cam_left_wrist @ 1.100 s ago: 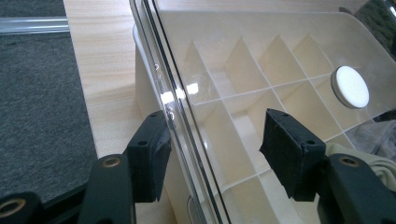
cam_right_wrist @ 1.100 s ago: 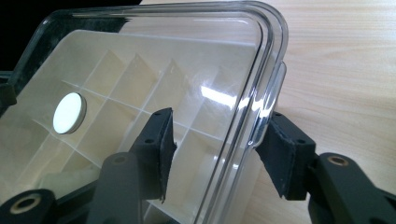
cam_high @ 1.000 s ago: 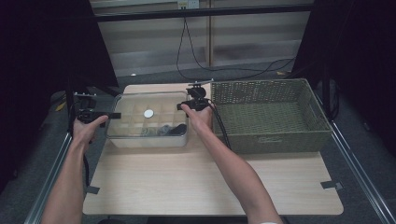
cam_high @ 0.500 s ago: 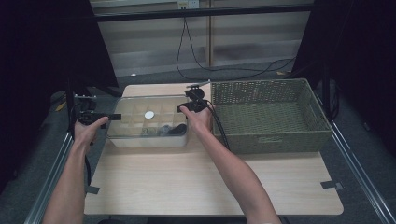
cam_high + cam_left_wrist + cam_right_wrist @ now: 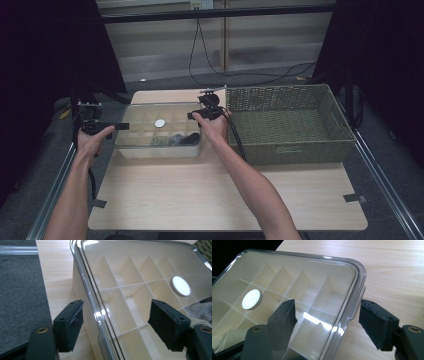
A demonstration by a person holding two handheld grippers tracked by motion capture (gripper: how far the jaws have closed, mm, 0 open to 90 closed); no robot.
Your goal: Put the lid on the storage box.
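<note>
The clear lid (image 5: 159,124) sits on the divided box (image 5: 150,150) at the far-left part of the worktop (image 5: 225,195), just beside the wicker basket (image 5: 290,125) at its 3 o'clock. A white round knob (image 5: 180,286) marks the lid's middle.

The left gripper (image 5: 117,323) straddles the lid's rim at 9 o'clock, the right gripper (image 5: 329,323) straddles the rim at 3 o'clock. Both have just been opening, and their pads stand clear of the rim with the edge between them, so neither holds anything.

The likely trouble: if the lid is not seated flat all round, it may sit skewed once the grippers leave. Drawing either gripper away sideways could catch a pad under the rim's lip and tip the lid or drag the light box across the worktop toward the basket.
</note>
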